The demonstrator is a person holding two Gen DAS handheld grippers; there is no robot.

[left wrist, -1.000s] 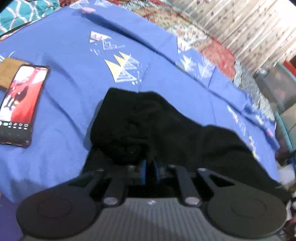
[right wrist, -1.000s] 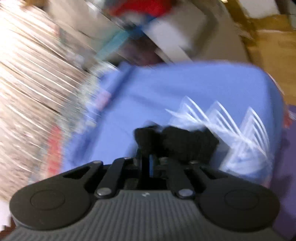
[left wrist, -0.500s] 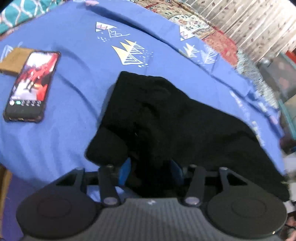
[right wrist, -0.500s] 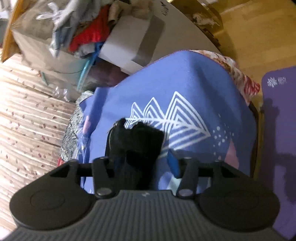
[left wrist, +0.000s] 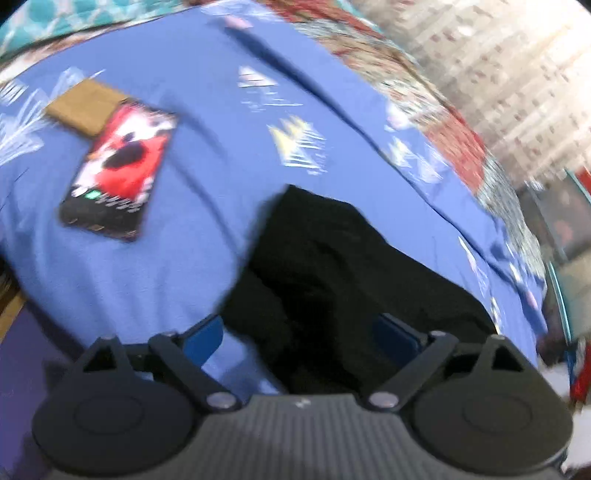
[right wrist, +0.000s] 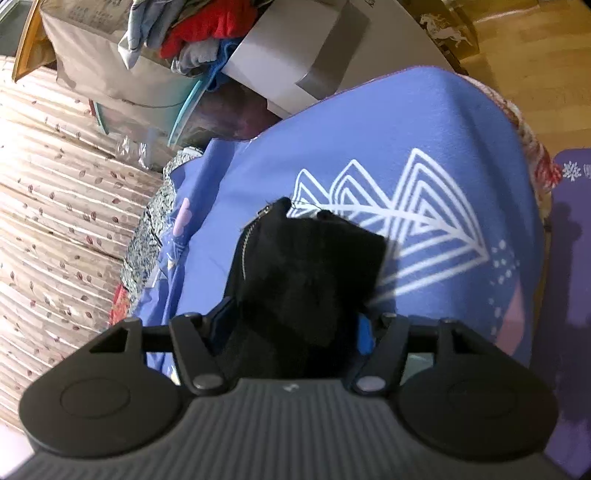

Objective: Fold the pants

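Observation:
Black pants [left wrist: 332, 266] lie folded on the blue patterned blanket [left wrist: 192, 258]. In the left wrist view my left gripper [left wrist: 301, 332] stands wide apart with its jaws still opening. The near edge of the pants lies between its blue pads [left wrist: 207, 332] without being pinched. In the right wrist view an end of the pants [right wrist: 310, 258] with a zipper [right wrist: 251, 236] rests on the blanket [right wrist: 424, 147]. My right gripper [right wrist: 293, 328] straddles that end with its jaws opening. The cloth fills the gap loosely.
A phone [left wrist: 118, 173] with a lit screen lies on the blanket to the left, partly on a brown flat object [left wrist: 85, 107]. Past the bed's end are a box [right wrist: 295, 59] and a bin of clothes [right wrist: 207, 33]. A purple mat [right wrist: 569, 258] covers the floor.
Both grippers went from shut on the black cloth to open, letting it go. The left one drew back from the pants. The right one sank toward the blanket.

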